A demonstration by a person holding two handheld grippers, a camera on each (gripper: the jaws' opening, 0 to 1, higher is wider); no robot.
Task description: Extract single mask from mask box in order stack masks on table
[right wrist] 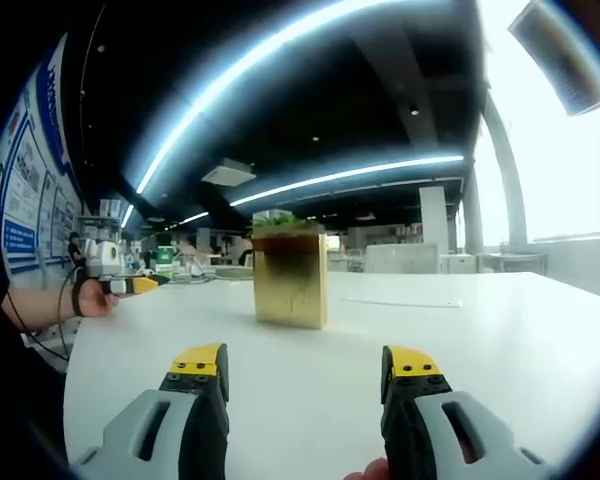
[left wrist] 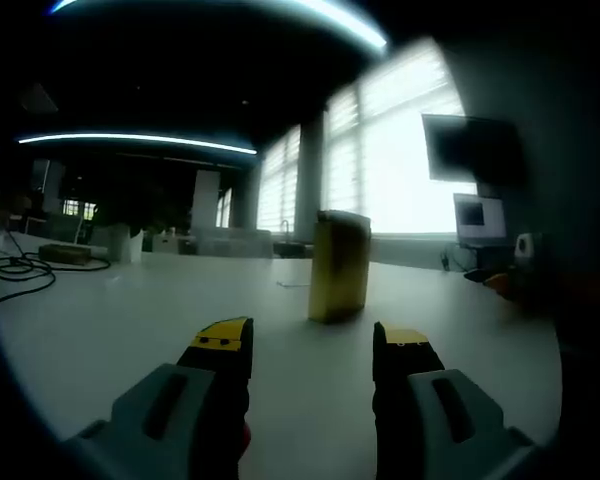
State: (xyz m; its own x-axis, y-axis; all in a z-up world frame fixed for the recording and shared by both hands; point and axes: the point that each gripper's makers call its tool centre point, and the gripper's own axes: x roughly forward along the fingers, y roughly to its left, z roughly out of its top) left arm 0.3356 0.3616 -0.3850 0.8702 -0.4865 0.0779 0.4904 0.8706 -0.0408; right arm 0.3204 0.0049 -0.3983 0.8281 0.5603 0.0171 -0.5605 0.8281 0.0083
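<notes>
One white table [right wrist: 500, 340] spreads beneath both grippers. One mask box [right wrist: 291, 276] stands upright ahead of the right gripper [right wrist: 306, 372], jaws spread, empty. The left gripper [left wrist: 313, 347], likewise released, hovers low facing it [left wrist: 339, 266].
</notes>
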